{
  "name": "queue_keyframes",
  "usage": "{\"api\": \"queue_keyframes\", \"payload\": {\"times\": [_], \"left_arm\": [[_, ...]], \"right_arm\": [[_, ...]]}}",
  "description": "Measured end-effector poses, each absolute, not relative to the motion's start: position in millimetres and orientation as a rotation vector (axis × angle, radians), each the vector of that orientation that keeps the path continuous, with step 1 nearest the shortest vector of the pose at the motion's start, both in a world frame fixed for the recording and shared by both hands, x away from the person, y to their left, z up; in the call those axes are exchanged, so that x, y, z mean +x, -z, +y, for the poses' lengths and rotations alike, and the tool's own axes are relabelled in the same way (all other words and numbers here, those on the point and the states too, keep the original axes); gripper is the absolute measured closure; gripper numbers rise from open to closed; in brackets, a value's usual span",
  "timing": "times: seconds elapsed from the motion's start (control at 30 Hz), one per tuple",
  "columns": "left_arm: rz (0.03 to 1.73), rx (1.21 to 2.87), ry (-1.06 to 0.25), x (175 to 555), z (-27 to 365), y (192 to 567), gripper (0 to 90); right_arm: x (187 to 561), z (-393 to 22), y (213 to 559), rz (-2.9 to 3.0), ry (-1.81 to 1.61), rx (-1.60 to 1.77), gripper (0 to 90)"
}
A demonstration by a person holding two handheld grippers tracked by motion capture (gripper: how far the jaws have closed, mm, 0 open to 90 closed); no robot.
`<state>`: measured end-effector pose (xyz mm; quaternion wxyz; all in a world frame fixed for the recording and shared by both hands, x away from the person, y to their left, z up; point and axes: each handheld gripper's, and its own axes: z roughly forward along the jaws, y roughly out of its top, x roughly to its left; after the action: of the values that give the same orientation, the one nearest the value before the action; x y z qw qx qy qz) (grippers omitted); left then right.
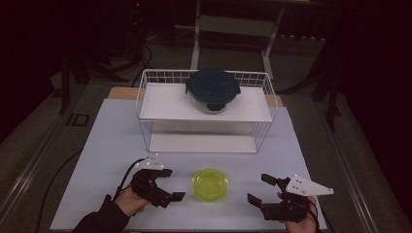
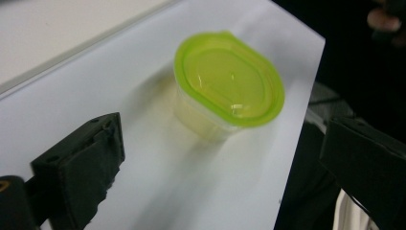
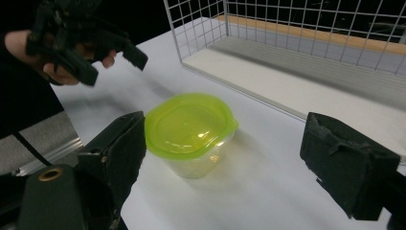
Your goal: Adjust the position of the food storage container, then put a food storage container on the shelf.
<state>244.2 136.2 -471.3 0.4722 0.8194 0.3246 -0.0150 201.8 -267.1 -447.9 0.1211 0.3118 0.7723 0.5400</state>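
A small clear container with a lime-green lid (image 1: 210, 184) stands upright on the white table top between my two grippers. My left gripper (image 1: 172, 184) hovers just left of it, open, nothing between its jaws; in the left gripper view the container (image 2: 229, 79) lies ahead of the spread jaws. My right gripper (image 1: 260, 189) is to its right near the front edge, open as well. In the right gripper view the container (image 3: 186, 124) sits ahead between the wide black fingers (image 3: 344, 163), untouched, and the left gripper (image 3: 110, 52) hangs beyond it in a hand.
A white wire rack (image 1: 160, 104) with two shelves stands at the back of the table (image 1: 111, 141). A round glass container with a dark blue lid (image 1: 213, 90) rests on its top shelf. The lower shelf (image 1: 201, 143) is bare. Dark floor surrounds the table.
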Motion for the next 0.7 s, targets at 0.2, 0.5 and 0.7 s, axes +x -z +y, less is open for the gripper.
{"api": "queue_keyframes", "payload": {"times": [0.2,0.5,0.7], "left_arm": [[0.822,1.9,-0.047,238.3,140.2,462.1,0.8],[0.756,1.901,-0.053,236.9,135.3,451.5,2.3],[0.838,1.886,0.008,243.5,129.1,450.3,2.1]], "right_arm": [[202.8,-264.6,447.9,2.26,-1.561,0.91,15.6],[207.5,-256.5,447.3,2.271,-1.547,0.925,15.4],[216.7,-248.0,448.7,2.292,-1.537,0.944,14.2]]}}
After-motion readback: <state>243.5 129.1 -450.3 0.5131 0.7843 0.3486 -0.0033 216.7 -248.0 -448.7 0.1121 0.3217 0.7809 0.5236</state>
